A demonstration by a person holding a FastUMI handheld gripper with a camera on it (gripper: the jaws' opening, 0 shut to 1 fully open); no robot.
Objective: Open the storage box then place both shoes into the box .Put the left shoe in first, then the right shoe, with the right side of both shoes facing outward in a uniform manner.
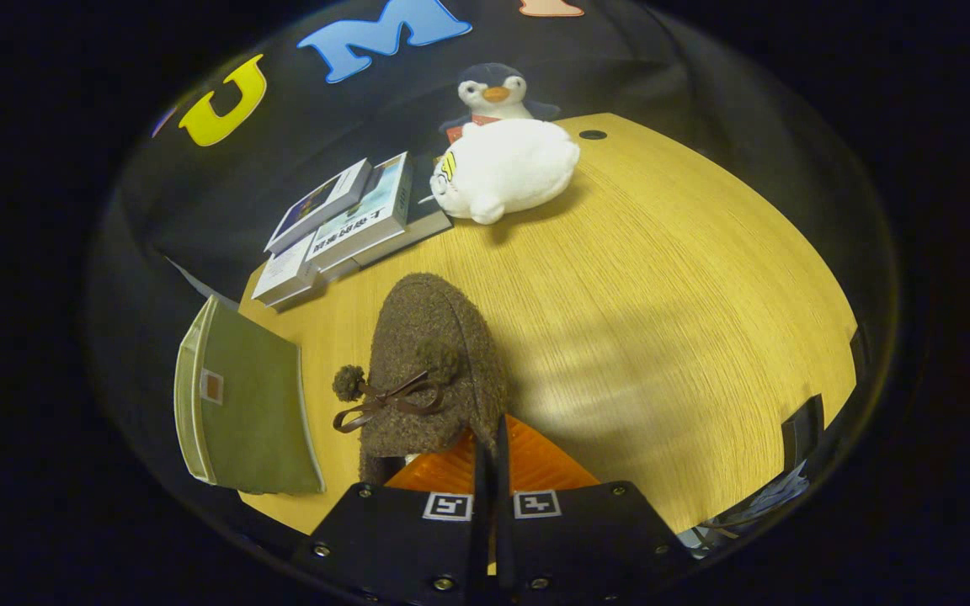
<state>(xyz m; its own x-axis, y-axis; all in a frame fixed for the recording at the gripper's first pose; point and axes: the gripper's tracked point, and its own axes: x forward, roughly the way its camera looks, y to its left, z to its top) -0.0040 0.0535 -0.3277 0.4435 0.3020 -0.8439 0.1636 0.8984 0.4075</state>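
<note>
shoe gripped, box waiting at lower left

a wooden table with fine straight grain is filling the middle of the frame, dark cloth hanging behind it at the top. the gripper at bottom centre is pinching its fingers almost together on the rim of a brown shoe, which is rising just ahead of them, toe pointing up the frame. the shoe is looking woolly and nubbly, with a thin ribbon bow and small pompoms on its left side. the green box is sitting at lower left, near the shoe, flat-faced and fabric-like with pale edging; whether its lid is open i cannot tell. books are lying stacked at upper left, and a white plush with a penguin toy behind it at top centre.

doing this well probably means keeping the pinch firm on the soft rim, carrying the shoe left towards the box, and checking its right side is facing outward before letting go.
</note>
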